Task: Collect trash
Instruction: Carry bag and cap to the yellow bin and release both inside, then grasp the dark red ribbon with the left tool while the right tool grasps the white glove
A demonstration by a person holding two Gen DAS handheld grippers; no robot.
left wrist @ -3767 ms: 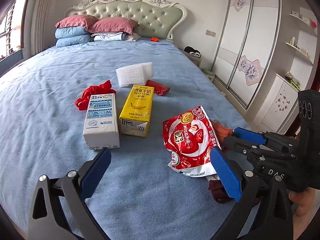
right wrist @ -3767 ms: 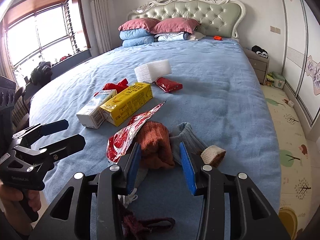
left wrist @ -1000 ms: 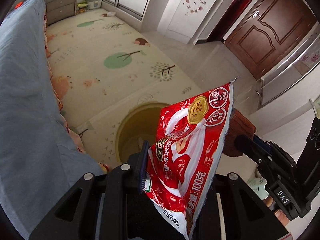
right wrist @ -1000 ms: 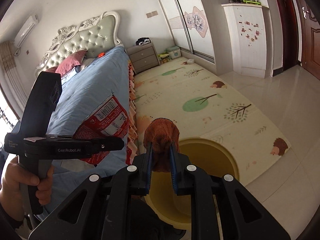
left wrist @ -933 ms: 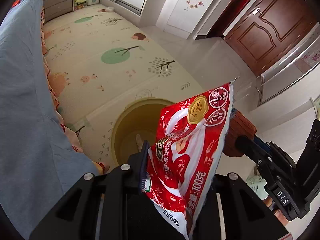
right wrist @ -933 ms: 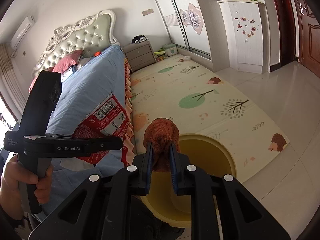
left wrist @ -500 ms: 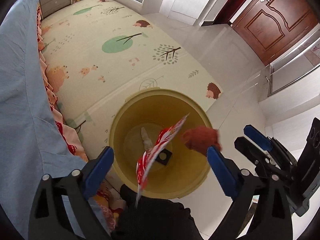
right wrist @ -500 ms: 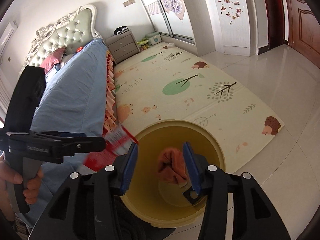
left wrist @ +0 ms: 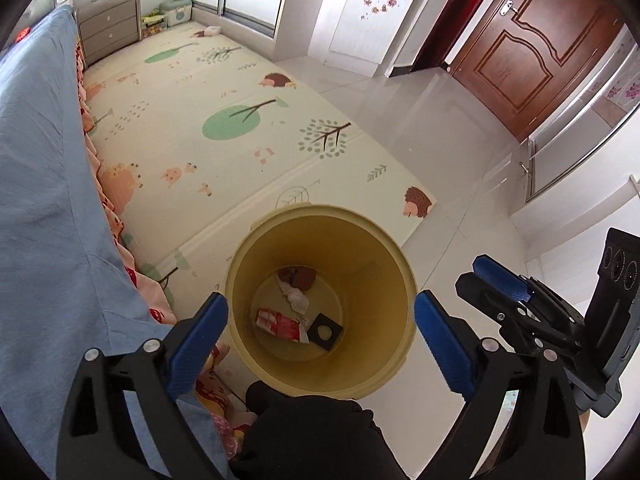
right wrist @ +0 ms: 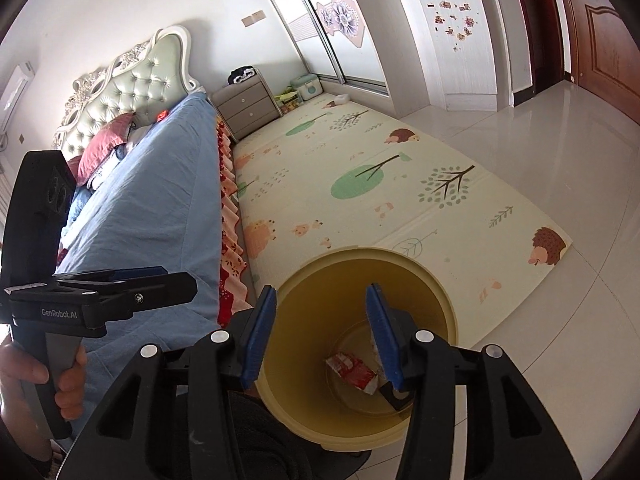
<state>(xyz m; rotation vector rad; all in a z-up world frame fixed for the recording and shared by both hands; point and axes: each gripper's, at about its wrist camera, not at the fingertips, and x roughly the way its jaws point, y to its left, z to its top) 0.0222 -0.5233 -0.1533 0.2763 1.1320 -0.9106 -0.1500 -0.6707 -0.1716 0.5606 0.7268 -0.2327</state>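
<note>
Trash sits at the bottom of the yellow bin (left wrist: 320, 216), low in the middle of the left wrist view: a red snack wrapper (left wrist: 280, 325), a crumpled white scrap (left wrist: 297, 299), a brown cloth lump (left wrist: 299, 276) and a small black square piece (left wrist: 325, 333). The left gripper (left wrist: 320, 332) hangs above the bin with its jaws spread wide and nothing between them; the right gripper (right wrist: 320, 334), at the lower middle of its own view, has its jaws partly apart and also empty, framing the bin's mouth. Both loads look delivered, so my guess is that the next step is a trip to the blue bed (left wrist: 40, 200) along the left edge for more. The risks lie in that swing away. The bin looks light and stands right against the bed's frilled skirt (right wrist: 230, 264) and the edge of the play mat (left wrist: 224, 128) (half on smooth tile, it seems), so a finger catching the rim on the way up could tip it or slide it and spill what is inside. The two tools are also near each other, with the right one showing at the lower right of the left wrist view, and turning both at once could knock them together. A dark form at the bottom centre, probably the person's leg or foot, sits very near the bin and could nudge it.
</note>
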